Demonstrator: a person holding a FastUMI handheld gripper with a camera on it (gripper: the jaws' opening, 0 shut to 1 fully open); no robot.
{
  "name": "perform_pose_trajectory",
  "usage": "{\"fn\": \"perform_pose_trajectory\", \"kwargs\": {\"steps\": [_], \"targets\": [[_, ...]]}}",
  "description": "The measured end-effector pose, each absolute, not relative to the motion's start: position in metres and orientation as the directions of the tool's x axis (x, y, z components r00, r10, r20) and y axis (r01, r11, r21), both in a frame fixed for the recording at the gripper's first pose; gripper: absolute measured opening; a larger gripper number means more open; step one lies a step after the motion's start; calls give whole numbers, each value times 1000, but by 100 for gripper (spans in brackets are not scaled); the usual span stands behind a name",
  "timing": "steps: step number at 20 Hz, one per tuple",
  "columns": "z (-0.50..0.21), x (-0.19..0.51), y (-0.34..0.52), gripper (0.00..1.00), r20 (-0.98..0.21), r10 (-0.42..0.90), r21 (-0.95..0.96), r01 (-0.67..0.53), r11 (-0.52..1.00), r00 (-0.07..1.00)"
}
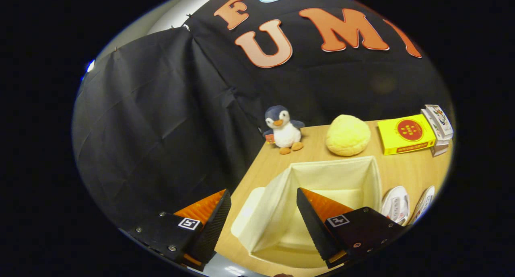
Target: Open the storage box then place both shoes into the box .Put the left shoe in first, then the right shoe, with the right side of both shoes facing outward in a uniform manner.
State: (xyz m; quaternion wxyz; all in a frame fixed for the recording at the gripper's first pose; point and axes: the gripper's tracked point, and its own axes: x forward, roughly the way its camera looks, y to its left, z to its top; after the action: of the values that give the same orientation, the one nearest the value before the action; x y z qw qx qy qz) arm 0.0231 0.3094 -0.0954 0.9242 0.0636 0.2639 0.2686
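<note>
A cream fabric storage box stands open on the wooden table, its lid lying against its left side. My gripper is open, held above the box's near left part, with nothing between the fingers. The right finger hangs over the box's inside; the left finger is over the table's left edge. Two white shoes lie side by side on the table just right of the box. The box's inside looks empty where I can see it.
Beyond the box on the table stand a plush penguin, a round yellow plush, a yellow carton and a stack of small packs. Black cloth walls close the back and left.
</note>
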Motion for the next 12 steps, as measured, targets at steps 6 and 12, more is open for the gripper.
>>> {"fn": "perform_pose_trajectory", "kwargs": {"steps": [6, 12], "targets": [[-90, 27, 203, 98, -431, 386, 244, -307, 920, 816], [-112, 9, 99, 98, -452, 220, 211, -136, 968, 864]]}}
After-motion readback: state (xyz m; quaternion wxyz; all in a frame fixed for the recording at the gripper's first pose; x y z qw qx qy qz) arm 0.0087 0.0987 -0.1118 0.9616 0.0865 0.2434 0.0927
